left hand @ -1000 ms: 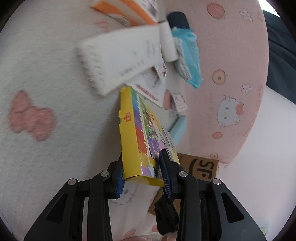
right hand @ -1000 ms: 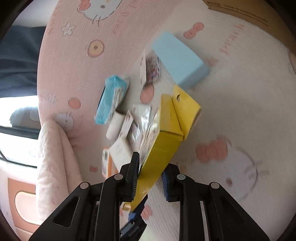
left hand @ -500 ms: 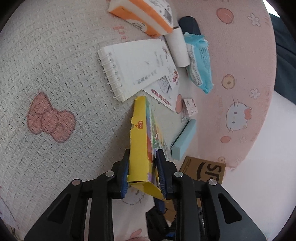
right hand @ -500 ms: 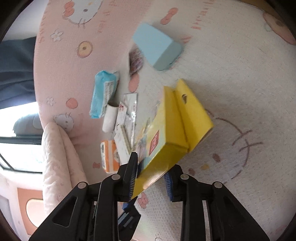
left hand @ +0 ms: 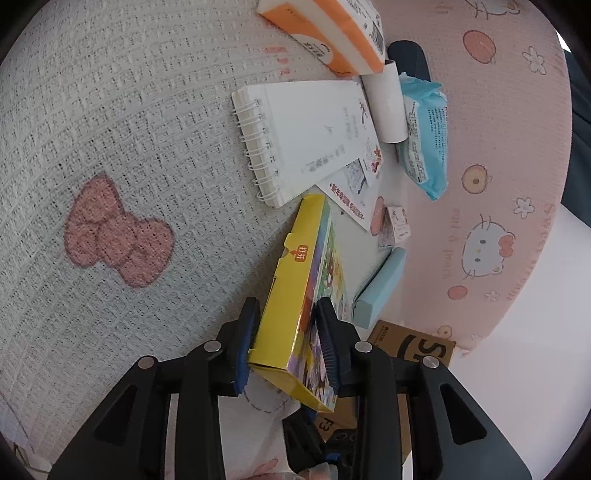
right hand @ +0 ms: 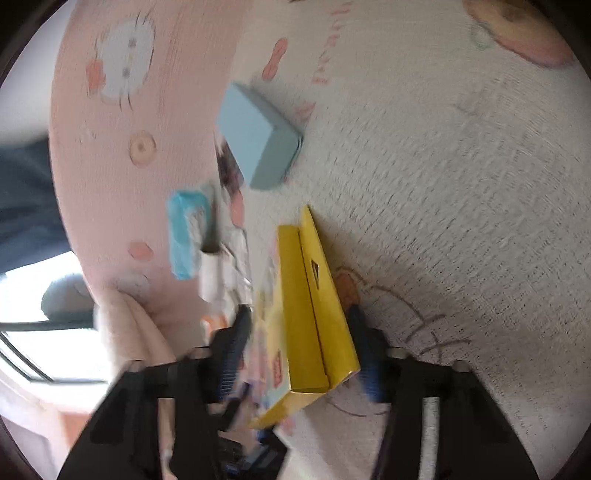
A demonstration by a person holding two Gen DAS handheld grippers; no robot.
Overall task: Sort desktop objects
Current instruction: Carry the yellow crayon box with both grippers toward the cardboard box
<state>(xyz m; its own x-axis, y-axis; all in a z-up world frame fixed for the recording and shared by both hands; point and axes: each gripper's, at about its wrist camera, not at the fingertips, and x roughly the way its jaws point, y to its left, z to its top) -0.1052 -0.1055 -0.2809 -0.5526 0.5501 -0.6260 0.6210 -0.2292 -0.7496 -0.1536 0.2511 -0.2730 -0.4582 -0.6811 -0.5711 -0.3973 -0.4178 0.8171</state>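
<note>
— Where's the box [left hand: 295, 306] and how does it lie?

— I have it up on edge over the mat [left hand: 110, 129], yellow spine toward the left, printed face toward the right. In the left wrist view its long axis runs away from me, the far end pointing at the notebook [left hand: 306, 136] and nearly touching its corner. In the right wrist view I see the same box [right hand: 299, 325] from the other end, its flap standing open beside the spine.

— And the jaws?

— My left gripper [left hand: 288, 343] is clenched on the near end, both blue pads flat against spine and face. My right gripper [right hand: 299, 354] has its jaws spread wider than the box; that view is blurred, so I cannot tell whether either pad touches it.

— What lies around it?

— Just right of the box, a pale blue case [left hand: 380, 288]. Beyond the notebook, a white roll [left hand: 384, 107], a blue tissue pack [left hand: 424, 136] and an orange pack [left hand: 332, 33]. A brown carton [left hand: 413, 343] sits at the mat's near edge.
</note>
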